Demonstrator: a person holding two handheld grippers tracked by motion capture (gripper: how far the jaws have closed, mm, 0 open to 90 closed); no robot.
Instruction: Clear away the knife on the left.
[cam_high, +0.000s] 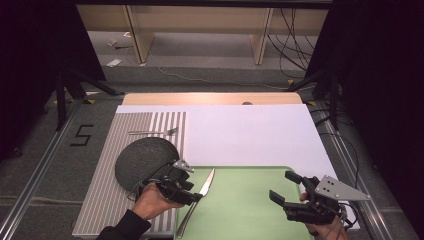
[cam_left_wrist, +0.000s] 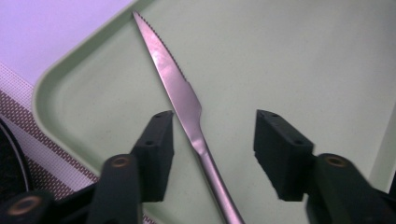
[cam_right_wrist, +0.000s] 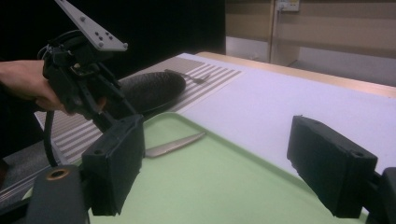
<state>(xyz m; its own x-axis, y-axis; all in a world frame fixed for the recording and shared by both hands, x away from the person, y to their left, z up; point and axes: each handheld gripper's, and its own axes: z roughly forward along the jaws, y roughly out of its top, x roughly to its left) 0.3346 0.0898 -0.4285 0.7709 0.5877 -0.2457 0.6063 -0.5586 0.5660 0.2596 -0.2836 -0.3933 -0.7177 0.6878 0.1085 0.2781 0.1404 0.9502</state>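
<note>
Left gripper: mine, low over the near-left corner of the tray; its fingers are spread, pinching nothing.
Knife: lies flat on the tray between those spread fingers, touching neither pad; the handle runs toward me, the serrated tip points away to the tray's far-left corner.
Knife, hidden: the handle end is cut off at the bottom of the left gripper view.
Right gripper: mine, over the tray's near-right part, fingers wide apart with only bare tray between them.
Tray: green, raised rounded rim; open surface between my two grippers, well apart from the knife.
Tray edge: its near side is cut off by the frame in the high view.
Plate: dark, round, just left of the tray on the striped mat; my left hand covers its near rim.
Fork: on the mat beyond the plate, small, tines hard to make out.
White sheet: bare, beyond the tray.
</note>
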